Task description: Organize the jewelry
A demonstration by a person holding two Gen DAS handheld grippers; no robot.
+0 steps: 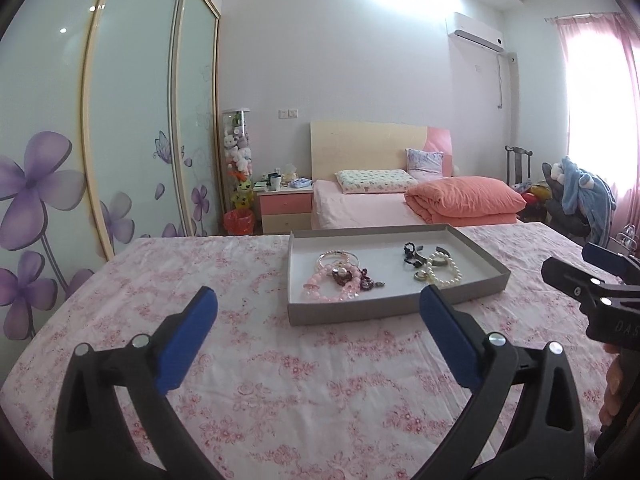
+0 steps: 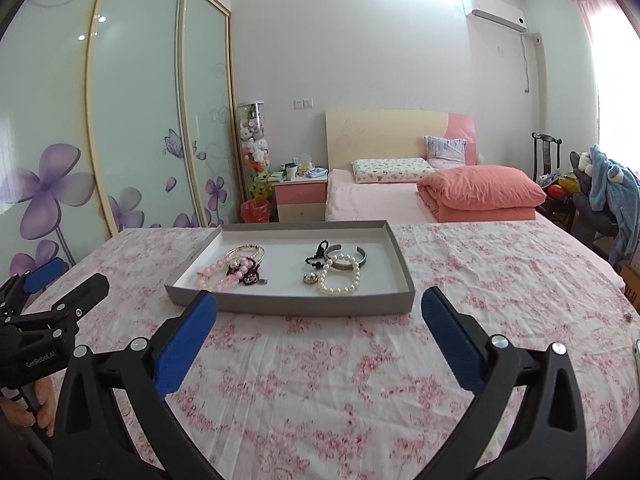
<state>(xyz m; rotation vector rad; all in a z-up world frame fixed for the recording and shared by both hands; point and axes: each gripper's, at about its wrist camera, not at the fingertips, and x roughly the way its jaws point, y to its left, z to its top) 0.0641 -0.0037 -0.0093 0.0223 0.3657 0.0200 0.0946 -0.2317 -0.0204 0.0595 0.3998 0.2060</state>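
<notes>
While both of our grippers hang over the flowery bedsheet [image 2: 360,360], all the jewelry lies inside the grey tray [image 2: 404,272]. Our left gripper [image 1: 318,304] is spread wide and holds nothing. Our right gripper [image 2: 318,308] is spread wide too, and holds nothing.

In the tray we see two heaps. On one side the pink bead bracelet [image 2: 214,274] is tangled with dark beads [image 2: 244,270] and a thin bangle [image 2: 250,251]. On the other side the white pearl bracelet [image 2: 340,276] lies on a silver cuff [image 2: 348,262], next to a small ring [image 2: 310,278] and a black knotted cord [image 2: 318,256].

This could be a mess we sort, or a job that is nearly done. If we pick, we pinch just one bead string, near its edge, and lift slowly so nothing else comes along.

We can read "GenRobot.AI" on the left gripper, and "D.A.S" on the right one.
</notes>
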